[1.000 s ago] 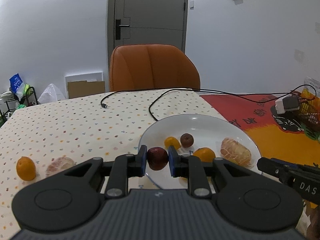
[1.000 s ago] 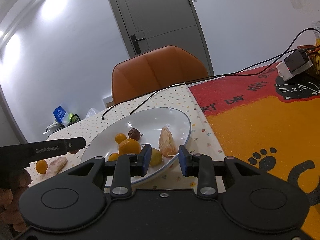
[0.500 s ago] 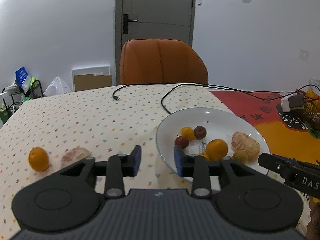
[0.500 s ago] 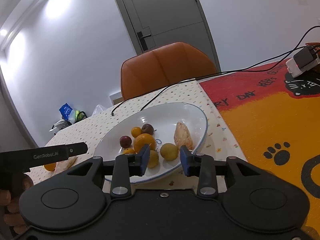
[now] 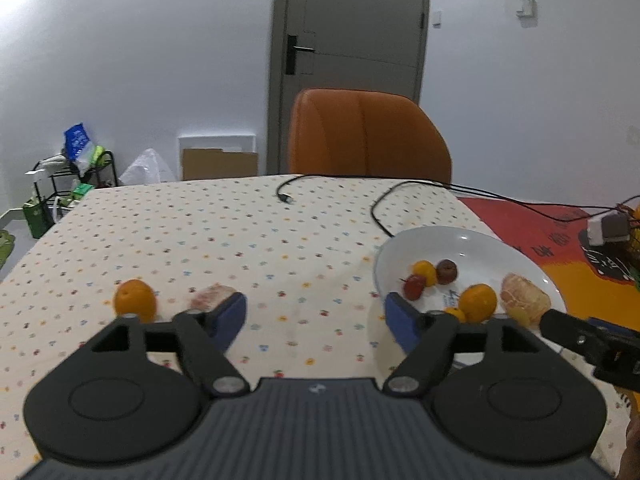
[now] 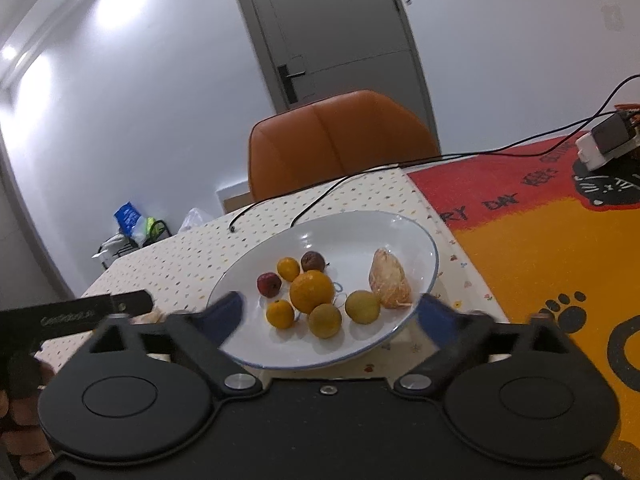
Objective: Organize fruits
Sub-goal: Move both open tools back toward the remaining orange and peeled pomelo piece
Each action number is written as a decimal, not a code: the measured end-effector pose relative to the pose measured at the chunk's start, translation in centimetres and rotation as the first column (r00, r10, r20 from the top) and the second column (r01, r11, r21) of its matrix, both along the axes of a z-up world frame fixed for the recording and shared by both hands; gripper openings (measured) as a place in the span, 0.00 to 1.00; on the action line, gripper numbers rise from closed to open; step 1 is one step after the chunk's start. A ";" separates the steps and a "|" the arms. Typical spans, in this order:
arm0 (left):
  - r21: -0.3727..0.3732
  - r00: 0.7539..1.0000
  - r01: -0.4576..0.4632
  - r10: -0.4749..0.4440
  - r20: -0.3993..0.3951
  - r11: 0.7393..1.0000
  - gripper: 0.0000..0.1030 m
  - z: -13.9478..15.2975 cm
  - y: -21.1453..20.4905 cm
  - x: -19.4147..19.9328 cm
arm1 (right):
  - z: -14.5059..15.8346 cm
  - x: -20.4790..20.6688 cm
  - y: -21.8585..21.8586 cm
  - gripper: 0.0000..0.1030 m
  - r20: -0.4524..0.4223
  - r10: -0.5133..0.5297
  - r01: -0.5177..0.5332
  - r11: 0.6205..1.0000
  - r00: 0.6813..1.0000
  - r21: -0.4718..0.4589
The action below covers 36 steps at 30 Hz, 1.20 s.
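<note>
A white plate holds several fruits: a small red one, a large orange, small yellow ones and a peeled citrus. On the dotted tablecloth to the left lie an orange and a peeled fruit. My left gripper is wide open and empty, left of the plate. My right gripper is wide open and empty over the plate's near rim.
An orange chair stands behind the table. A black cable runs across the cloth toward a white adapter on the red and orange cat mat. A person's hand holds the left gripper.
The left gripper let go of the red fruit, which now lies in the plate, then drew back left and opened wide. The right gripper opened wider and moved over the plate's near rim.
</note>
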<state>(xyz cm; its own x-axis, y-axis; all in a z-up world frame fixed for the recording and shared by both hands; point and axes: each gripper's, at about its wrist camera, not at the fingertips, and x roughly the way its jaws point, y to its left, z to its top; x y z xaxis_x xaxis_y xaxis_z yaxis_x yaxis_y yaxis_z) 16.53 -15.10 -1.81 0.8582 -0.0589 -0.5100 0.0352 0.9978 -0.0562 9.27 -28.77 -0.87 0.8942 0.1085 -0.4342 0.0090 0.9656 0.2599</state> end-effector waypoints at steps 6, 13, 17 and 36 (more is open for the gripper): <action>0.018 0.997 -0.083 0.083 0.006 0.996 0.91 0.0 1.8 -0.2 | 0.3 0.1 1.5 1.00 0.007 0.021 -0.021 0.999 1.000 -0.031; 0.000 0.993 -0.119 0.119 -0.015 0.993 0.92 -0.1 4.0 -0.6 | 0.4 0.5 2.8 1.00 -0.007 0.042 -0.042 0.998 0.999 -0.036; -0.008 0.991 -0.135 0.135 -0.017 0.991 0.92 0.0 5.1 -1.1 | 0.5 0.6 3.6 1.00 -0.008 0.057 -0.057 0.998 0.998 -0.038; -0.050 0.983 -0.182 0.181 -0.018 0.982 0.92 0.5 10.1 -2.1 | 1.0 2.0 8.0 1.00 -0.017 0.142 -0.142 0.988 0.990 -0.058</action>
